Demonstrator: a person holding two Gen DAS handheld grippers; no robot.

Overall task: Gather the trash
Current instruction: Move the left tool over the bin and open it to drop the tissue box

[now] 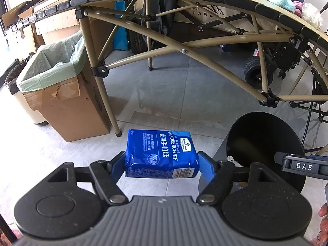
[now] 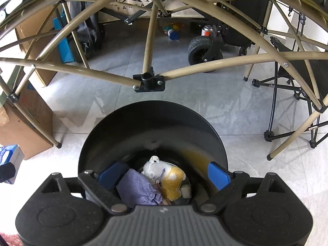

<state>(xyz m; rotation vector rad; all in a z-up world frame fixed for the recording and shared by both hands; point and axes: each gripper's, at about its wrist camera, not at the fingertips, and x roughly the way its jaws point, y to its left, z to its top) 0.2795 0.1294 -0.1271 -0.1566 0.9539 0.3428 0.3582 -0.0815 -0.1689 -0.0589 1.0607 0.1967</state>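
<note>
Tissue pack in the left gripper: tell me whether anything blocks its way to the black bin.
Nothing visible does. The tissue pack hangs clamped above bare floor, the black bin stands open just right of it, and the right gripper hovers open over its mouth.

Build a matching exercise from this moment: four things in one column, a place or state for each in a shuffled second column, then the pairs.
Things:
1. blue tissue pack
2. purple cloth
3. right gripper
4. cardboard box

Places or states:
A. lined with a pale green bag, beside the table leg
B. clamped between the left gripper's fingers
C. open above the black bin
D. lying inside the black bin

Pairs: 1-B, 2-D, 3-C, 4-A
</note>
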